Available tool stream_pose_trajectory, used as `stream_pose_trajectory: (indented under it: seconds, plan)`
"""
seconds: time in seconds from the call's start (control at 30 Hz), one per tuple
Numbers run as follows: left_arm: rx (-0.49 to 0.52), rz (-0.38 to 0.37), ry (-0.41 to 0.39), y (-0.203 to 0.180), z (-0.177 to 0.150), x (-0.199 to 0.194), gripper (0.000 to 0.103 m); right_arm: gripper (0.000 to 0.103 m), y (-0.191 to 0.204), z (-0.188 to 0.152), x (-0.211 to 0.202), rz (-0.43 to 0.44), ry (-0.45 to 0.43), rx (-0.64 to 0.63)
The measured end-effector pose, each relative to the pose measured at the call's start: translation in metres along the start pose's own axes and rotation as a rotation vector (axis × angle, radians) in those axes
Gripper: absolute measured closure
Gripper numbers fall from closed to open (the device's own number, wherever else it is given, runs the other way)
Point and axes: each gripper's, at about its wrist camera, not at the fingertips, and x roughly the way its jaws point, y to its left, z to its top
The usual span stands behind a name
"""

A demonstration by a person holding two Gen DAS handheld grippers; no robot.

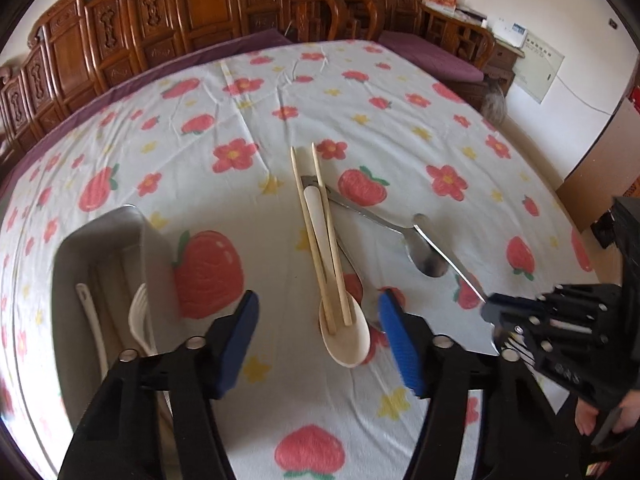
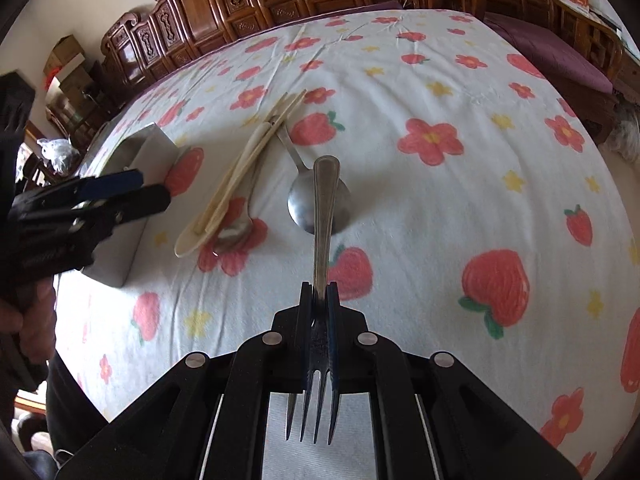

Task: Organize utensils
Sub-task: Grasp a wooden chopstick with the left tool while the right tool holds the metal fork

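Observation:
My left gripper (image 1: 320, 340) hangs open just above the table, its blue pads either side of the bowl of a white spoon (image 1: 346, 340) without touching it. Two wooden chopsticks (image 1: 320, 240) lie along that spoon, their tips in its bowl. A metal spoon (image 1: 424, 256) lies to the right, and a second one (image 2: 236, 232) peeks out beneath the white spoon. My right gripper (image 2: 320, 296) is shut on a metal fork (image 2: 326, 200), handle pointing forward and tines toward the camera. It appears in the left wrist view as the right gripper (image 1: 492, 312).
A grey metal tray (image 1: 132, 224) stands left of the pile, with a white spoon (image 1: 90, 320) and a white fork (image 1: 140, 316) inside. A flower-and-strawberry cloth (image 2: 440, 220) covers the table. Carved wooden furniture (image 1: 200, 12) lines the far side. A hand (image 1: 588, 420) grips the right tool.

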Motion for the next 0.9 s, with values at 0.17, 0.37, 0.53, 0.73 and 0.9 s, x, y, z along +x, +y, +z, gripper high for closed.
stream_pose_trajectory:
  seconds: [0.17, 0.37, 0.53, 0.73, 0.9]
  plan:
    - [-0.039, -0.02, 0.073, 0.007, 0.007, 0.031, 0.07, 0.095, 0.0, -0.004, 0.001, -0.009, -0.005, -0.011]
    - [-0.051, -0.023, 0.114, 0.01, 0.017, 0.048, 0.076, 0.095, -0.003, -0.009, 0.005, -0.012, 0.001, -0.01]
    - [-0.048, -0.012, 0.145, 0.009, 0.025, 0.057, 0.084, 0.095, -0.003, -0.011, 0.005, -0.03, 0.002, -0.027]
    - [-0.044, 0.027, 0.168, 0.009, 0.033, 0.061, 0.092, 0.094, -0.007, -0.014, 0.005, -0.038, 0.008, -0.03]
    - [-0.04, 0.061, 0.193, 0.01, 0.033, 0.066, 0.093, 0.094, -0.008, -0.014, 0.005, -0.033, 0.008, -0.023]
